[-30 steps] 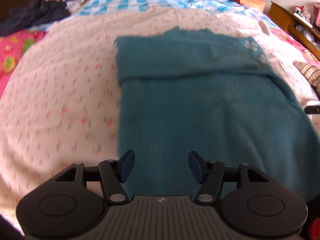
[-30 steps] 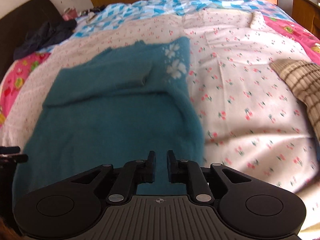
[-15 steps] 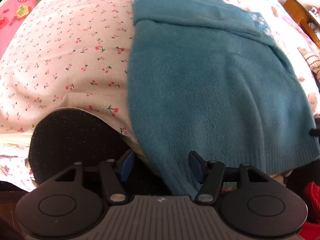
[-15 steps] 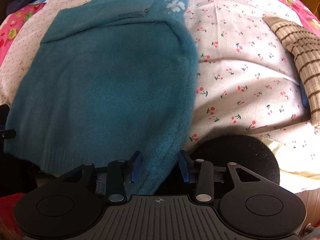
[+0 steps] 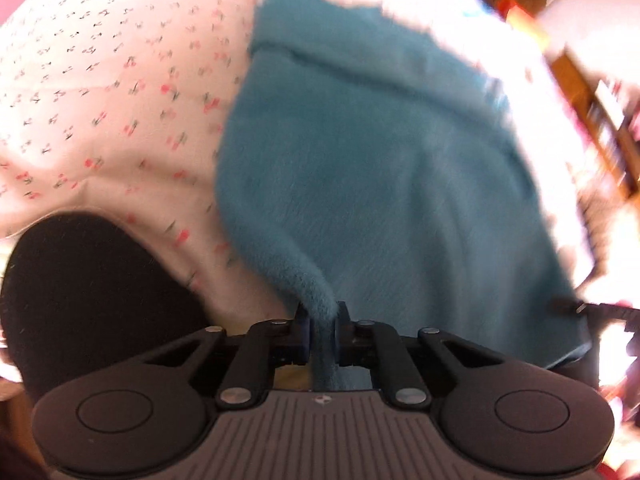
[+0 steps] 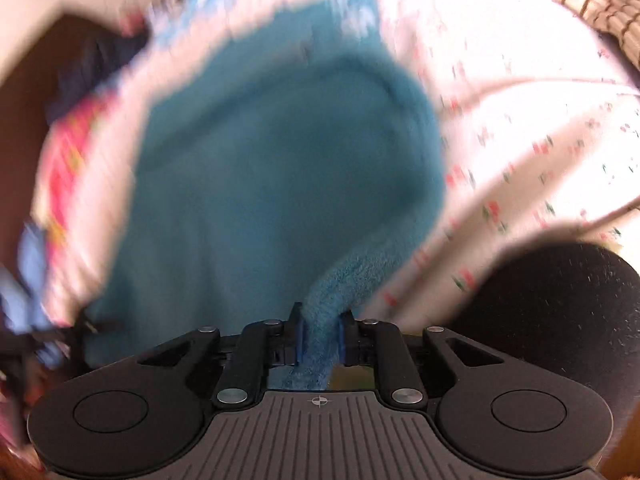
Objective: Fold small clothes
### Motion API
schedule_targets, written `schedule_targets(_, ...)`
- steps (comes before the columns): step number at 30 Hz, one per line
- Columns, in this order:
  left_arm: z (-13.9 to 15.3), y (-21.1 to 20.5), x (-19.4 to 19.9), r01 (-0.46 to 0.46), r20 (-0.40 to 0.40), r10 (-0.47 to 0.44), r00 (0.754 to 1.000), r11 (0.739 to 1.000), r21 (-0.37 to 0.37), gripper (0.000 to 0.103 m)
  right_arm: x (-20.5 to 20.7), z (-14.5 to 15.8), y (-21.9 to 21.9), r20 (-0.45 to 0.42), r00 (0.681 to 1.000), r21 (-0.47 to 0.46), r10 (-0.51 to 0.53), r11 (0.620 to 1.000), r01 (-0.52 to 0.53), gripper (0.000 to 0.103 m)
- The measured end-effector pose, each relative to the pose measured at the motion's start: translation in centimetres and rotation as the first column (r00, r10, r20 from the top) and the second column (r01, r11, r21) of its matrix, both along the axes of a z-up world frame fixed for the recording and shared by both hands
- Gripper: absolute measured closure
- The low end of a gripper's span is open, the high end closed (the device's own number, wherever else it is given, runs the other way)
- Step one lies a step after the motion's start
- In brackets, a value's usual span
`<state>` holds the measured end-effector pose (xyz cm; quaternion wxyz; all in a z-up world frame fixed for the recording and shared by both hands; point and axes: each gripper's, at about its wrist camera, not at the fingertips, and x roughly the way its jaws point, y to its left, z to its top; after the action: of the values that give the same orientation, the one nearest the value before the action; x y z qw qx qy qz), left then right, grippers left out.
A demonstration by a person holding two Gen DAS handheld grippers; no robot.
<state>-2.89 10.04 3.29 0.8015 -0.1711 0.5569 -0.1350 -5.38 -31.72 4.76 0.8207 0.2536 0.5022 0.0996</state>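
Note:
A teal fuzzy sweater (image 5: 380,168) lies on a white cherry-print bedsheet (image 5: 100,92), sleeves folded across its far end. My left gripper (image 5: 320,330) is shut on the sweater's near left hem corner, which bunches up between the pads. In the right wrist view the same sweater (image 6: 280,168) fills the middle, blurred by motion. My right gripper (image 6: 320,338) is shut on its near right hem corner, and the cloth rises in a ridge from the pads. The right gripper's tip (image 5: 568,306) shows at the right edge of the left wrist view.
A black round object (image 5: 88,296) sits at the bed's near edge on the left, and also shows in the right wrist view (image 6: 560,304). A brown striped garment (image 6: 600,8) lies far right on the sheet. Wooden furniture (image 5: 600,112) stands to the right.
Both grippers dropped to the sweater's near hem and shut on its two corners. The hem now lifts off the bed edge. Both views are blurred by motion.

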Motion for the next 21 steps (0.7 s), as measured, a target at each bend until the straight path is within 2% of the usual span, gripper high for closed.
schedule_targets(3,1.8,0.0,1.4,-0.028,0.083,0.037,0.996,0.994,-0.11,0.088,1.3,2.2,-0.5,0.139,0.986,0.115,-0.088,0.991,0.072,0.089)
schedule_targets(6,3.8,-0.3,4.1,-0.033,0.177,0.064,0.982,0.984,-0.174,0.088,4.5,3.8,-1.3,0.236,0.957,0.209,-0.171,0.97,0.122,0.089)
schedule_targets(10,5.7,-0.2,9.0,-0.076,0.279,0.15,0.948,0.963,-0.26,0.088,9.6,5.2,-1.9,0.318,0.908,0.257,-0.274,0.946,0.196,0.089)
schedule_targets(15,5.2,0.1,15.5,-0.159,0.343,0.235,0.909,0.959,-0.234,0.088,17.1,4.2,-3.2,0.313,0.864,0.243,-0.394,0.913,0.328,0.089)
schedule_targets(18,3.5,0.6,19.4,-0.237,0.348,0.3,0.888,0.948,-0.214,0.088,21.2,1.5,-3.5,0.282,0.85,0.212,-0.445,0.893,0.397,0.089)
schedule_targets(21,1.7,0.4,22.2,-0.276,0.379,0.315,0.87,0.949,-0.154,0.088,24.4,-1.7,-3.4,0.252,0.848,0.184,-0.467,0.883,0.431,0.089)
